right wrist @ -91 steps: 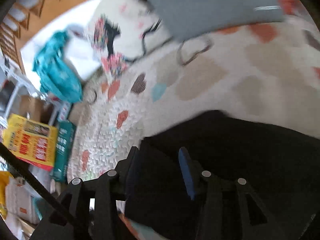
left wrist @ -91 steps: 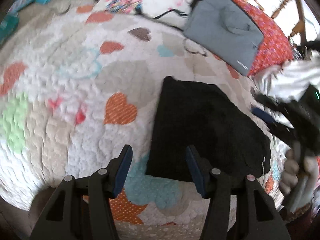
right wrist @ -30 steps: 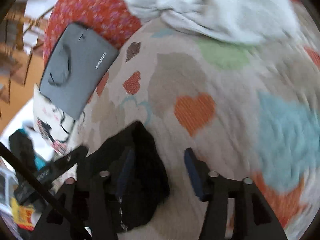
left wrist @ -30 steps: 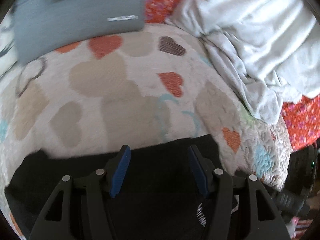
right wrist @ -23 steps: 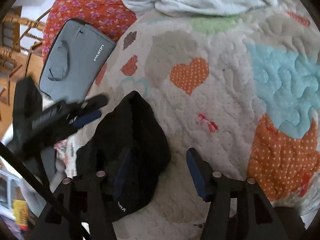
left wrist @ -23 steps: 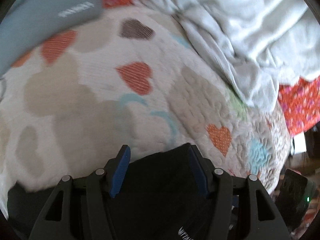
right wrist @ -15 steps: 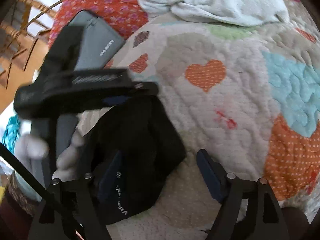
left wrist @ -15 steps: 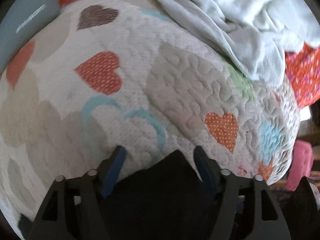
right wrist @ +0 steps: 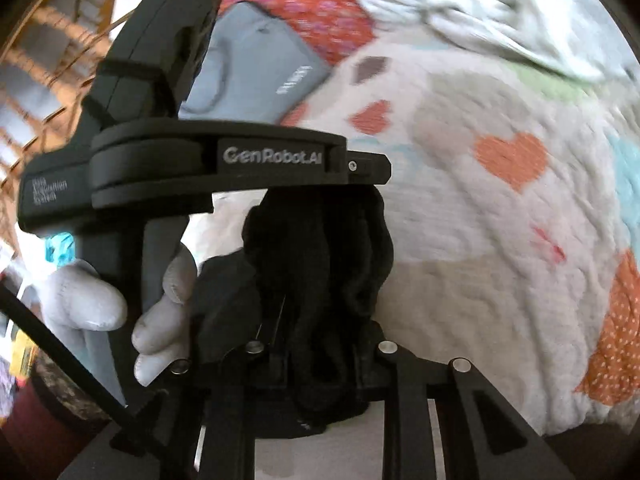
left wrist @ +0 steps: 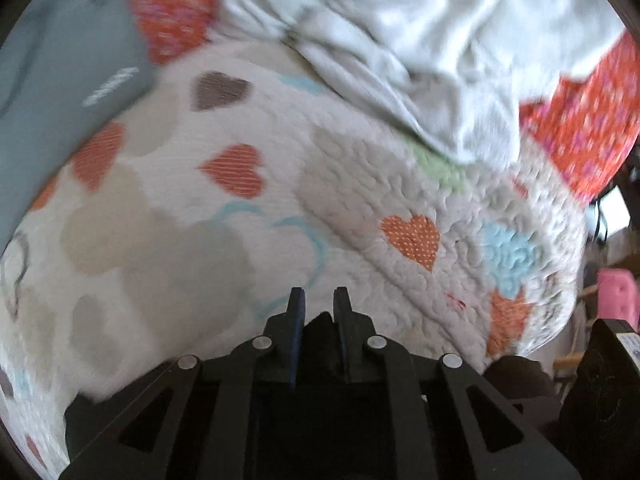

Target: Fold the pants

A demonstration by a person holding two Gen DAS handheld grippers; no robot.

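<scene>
The black pants [right wrist: 320, 264] lie bunched on a quilted bed cover [left wrist: 360, 184] printed with hearts, gathered into thick folds between the two tools. In the left wrist view the left tongs [left wrist: 319, 300] stand at 6 o'clock, their blue-lined fingers [left wrist: 297, 312] drawn nearly together with a peak of the black cloth rising in the narrow gap: clenched on the pants. In the right wrist view the right tongs [right wrist: 320, 344] sit at 6 o'clock with a thick wad of the same black cloth filling the space between them; the jaws are closing and already press on the fabric. The other tool crosses that view from 9 o'clock toward the centre, carried by a hand in a light grey glove [right wrist: 120, 300] at 8 o'clock. A grey pouch [right wrist: 260, 76] lies at 11 o'clock on red flowered fabric [right wrist: 304, 4]. A rumpled pale sheet [left wrist: 420, 40] spreads over the bed from 12 to 2 o'clock in the left wrist view. A pink object [left wrist: 616, 292] shows at 4 o'clock beyond the bed's edge; what it is cannot be told
</scene>
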